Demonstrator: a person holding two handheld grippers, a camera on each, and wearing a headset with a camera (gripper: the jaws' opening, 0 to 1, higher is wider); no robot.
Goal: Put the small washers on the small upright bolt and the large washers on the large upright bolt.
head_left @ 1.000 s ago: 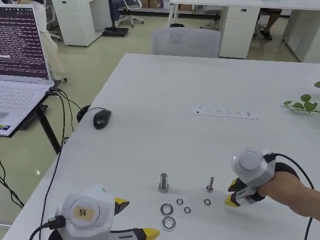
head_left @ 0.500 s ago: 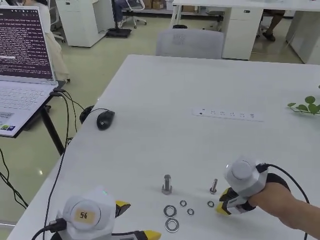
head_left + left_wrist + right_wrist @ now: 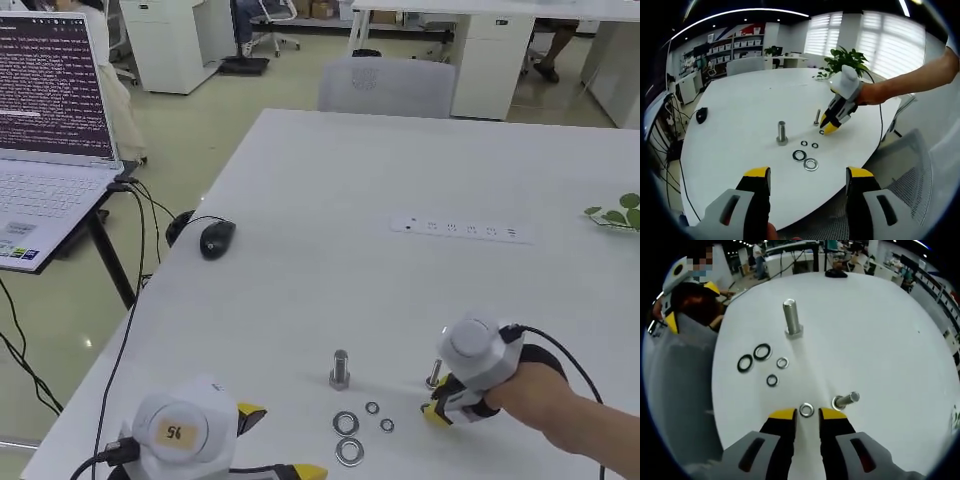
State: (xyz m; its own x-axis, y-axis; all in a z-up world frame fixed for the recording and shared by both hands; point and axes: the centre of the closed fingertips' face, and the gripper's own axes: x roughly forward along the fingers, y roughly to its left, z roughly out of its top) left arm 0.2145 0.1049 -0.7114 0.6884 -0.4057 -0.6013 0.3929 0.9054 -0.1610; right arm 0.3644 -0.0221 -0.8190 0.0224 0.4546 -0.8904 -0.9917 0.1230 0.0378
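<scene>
Now the right tool, jaws barely parted, brackets a small silver washer; next: pinch, lift onto the short steel bolt. Left tool gapes wide.

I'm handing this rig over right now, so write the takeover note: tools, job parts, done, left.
Left tool: open, empty, at the near edge of the table.
Right tool: open, tips flanking one small washer beside the small bolt, not yet gripping.
Loose on the table: two large washers and two more small washers, near the large bolt.
Done: nothing; both bolts bare.
Left: all five washers, small on small bolt, large on large bolt.
</scene>
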